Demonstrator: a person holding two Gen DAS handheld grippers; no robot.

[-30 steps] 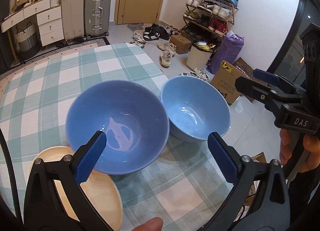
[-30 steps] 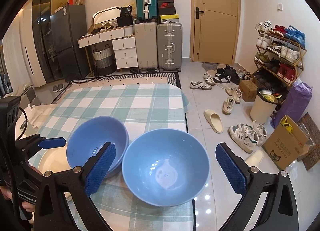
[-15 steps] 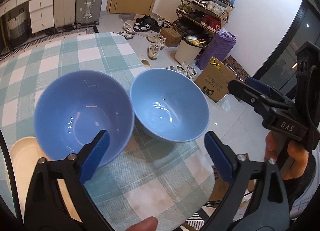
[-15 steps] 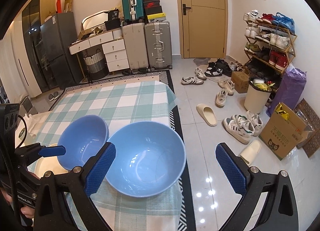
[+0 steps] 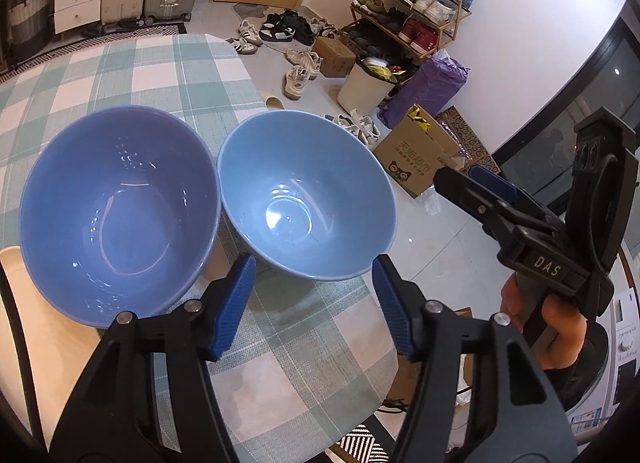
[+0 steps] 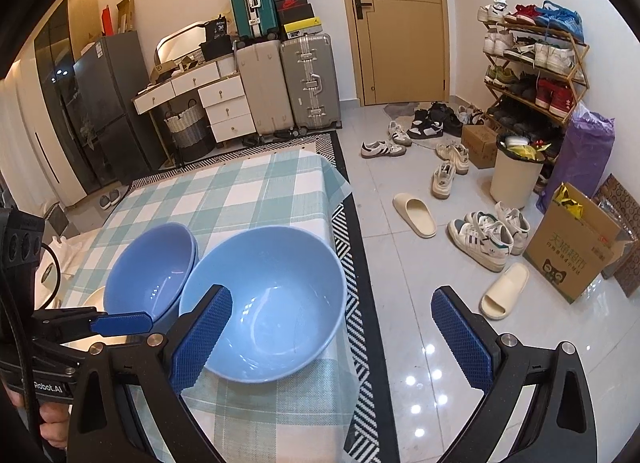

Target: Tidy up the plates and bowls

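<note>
Now both grippers open near 2 blue bowls [image 5: 120, 215].

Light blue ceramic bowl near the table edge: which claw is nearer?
Hard to call. Left claw faces the light blue ceramic bowl; right claw has one finger over its rim.

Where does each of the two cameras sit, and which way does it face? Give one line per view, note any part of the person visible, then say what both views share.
Left wrist: on the left gripper, open, looking across the table at the darker blue bowl and lighter blue bowl, toward the shoe rack; the right gripper and its hand show.
Right wrist: on the right gripper, open, facing the door over the same table; the left gripper shows.
Shared: both bowls, table, shoe rack.
</note>
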